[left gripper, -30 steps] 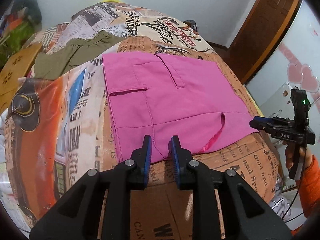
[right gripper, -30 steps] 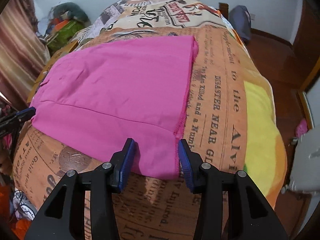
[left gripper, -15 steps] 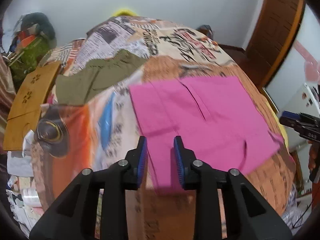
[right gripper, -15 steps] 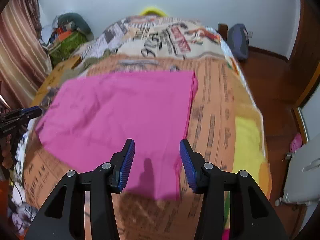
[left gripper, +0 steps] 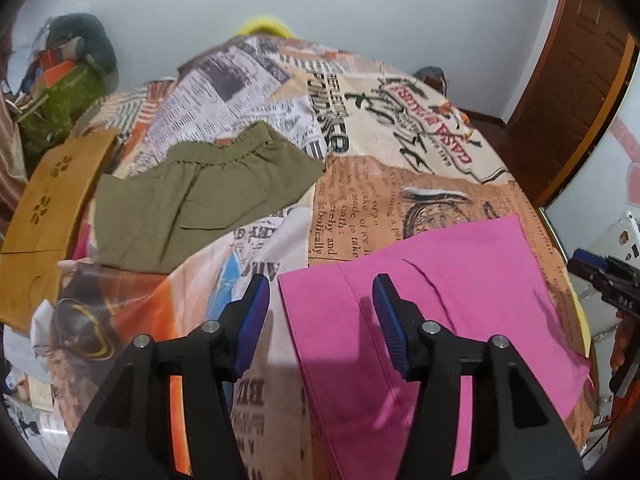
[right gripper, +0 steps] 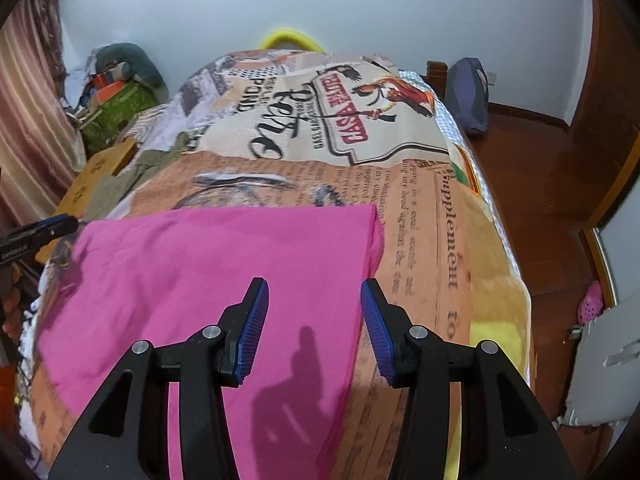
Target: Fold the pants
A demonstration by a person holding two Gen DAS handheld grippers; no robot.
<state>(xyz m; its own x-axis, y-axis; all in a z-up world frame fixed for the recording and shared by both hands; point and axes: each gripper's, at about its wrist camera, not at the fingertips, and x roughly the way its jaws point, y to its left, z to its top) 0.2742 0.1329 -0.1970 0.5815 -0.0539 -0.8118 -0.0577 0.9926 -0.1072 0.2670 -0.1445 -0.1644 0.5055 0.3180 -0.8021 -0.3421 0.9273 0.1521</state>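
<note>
Folded pink pants (left gripper: 440, 312) lie flat on the bed with the newspaper-print cover (left gripper: 360, 184); they also show in the right wrist view (right gripper: 224, 264). My left gripper (left gripper: 320, 320) is open and empty, raised above the pants' left edge. My right gripper (right gripper: 314, 328) is open and empty, raised above the pants' right part. The right gripper shows at the left wrist view's right edge (left gripper: 600, 276); the left one shows at the right wrist view's left edge (right gripper: 36, 232).
Olive-green shorts (left gripper: 200, 196) lie on the bed at the back left. A wooden board (left gripper: 44, 216) stands by the bed's left side, with clutter (left gripper: 60, 92) behind. A dark bag (right gripper: 472, 96) and wooden floor lie to the right.
Both grippers have lifted up and back from the pants' near edge. The left jaws have opened from nearly shut to wide; the right jaws opened wider. The pink pants stay flat.
</note>
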